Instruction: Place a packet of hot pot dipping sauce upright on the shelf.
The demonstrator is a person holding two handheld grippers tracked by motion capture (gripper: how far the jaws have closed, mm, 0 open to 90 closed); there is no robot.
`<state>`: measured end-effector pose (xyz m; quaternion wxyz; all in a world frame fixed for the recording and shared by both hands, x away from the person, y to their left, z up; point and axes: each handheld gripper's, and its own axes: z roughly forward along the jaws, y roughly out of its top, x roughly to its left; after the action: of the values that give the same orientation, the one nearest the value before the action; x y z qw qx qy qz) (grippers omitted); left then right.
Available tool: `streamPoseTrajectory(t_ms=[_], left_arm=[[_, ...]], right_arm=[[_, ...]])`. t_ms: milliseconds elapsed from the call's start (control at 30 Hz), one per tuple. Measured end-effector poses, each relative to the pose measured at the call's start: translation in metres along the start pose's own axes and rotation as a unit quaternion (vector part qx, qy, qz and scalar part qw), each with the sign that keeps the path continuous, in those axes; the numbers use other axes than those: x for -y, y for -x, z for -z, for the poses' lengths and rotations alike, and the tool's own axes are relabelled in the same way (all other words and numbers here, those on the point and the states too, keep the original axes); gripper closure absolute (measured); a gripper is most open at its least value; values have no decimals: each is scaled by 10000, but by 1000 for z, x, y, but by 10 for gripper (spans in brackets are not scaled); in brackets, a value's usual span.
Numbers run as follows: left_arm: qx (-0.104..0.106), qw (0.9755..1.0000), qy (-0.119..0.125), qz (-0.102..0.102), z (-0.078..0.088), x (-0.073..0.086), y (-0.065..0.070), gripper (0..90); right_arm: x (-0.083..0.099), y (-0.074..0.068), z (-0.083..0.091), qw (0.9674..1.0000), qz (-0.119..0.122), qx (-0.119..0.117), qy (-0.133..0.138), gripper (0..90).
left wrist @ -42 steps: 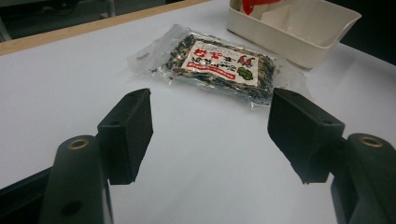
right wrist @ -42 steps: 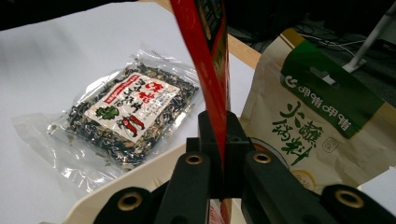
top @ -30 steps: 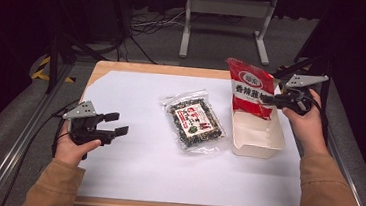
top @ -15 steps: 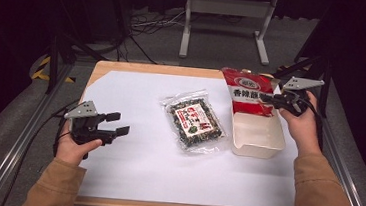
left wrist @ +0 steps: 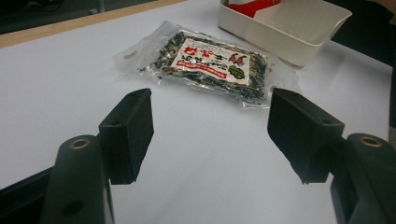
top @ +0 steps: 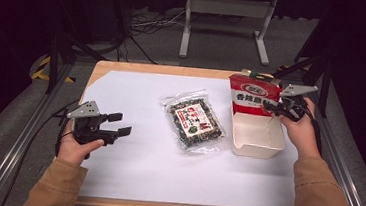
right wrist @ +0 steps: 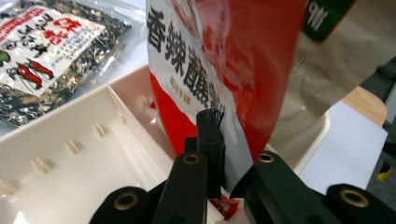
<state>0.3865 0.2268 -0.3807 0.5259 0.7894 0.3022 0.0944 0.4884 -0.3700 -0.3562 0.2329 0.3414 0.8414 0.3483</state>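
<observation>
On counter (top: 123, 72): white sheet (top: 155, 171), wood edges
Around: grey floor (top: 216, 40), dark room
Left claw (top: 121, 125): wide open, empty
Right claw (top: 270, 106): clamped on red packet (top: 252, 94) over white tray (top: 258, 139)

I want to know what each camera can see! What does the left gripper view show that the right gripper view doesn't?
The left gripper view alone shows the left gripper with its jaws wide apart above bare white paper, holding nothing. The right gripper view alone shows the right gripper pinching the red bag, which stands in the white tray, plus the bag's silvery back. Both show the seaweed packet lying flat and the white tray beside it.
</observation>
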Motion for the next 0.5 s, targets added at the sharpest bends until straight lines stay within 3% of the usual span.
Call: streamPoseTrajectory(t_ms=[233,367,500], left_arm=[[19,10000,-24,-19,-2,-1,0,320],[36,10000,-12,-4,-4,-1,0,318],[36,10000,-41,-5,-5,-2,0,313]], right_arm=[[2,-2,0,9998,-205,43,17,846],[3,-2,2,9988,-403,211,169,720],[5,-2,7,9962,-724,313,374,534]])
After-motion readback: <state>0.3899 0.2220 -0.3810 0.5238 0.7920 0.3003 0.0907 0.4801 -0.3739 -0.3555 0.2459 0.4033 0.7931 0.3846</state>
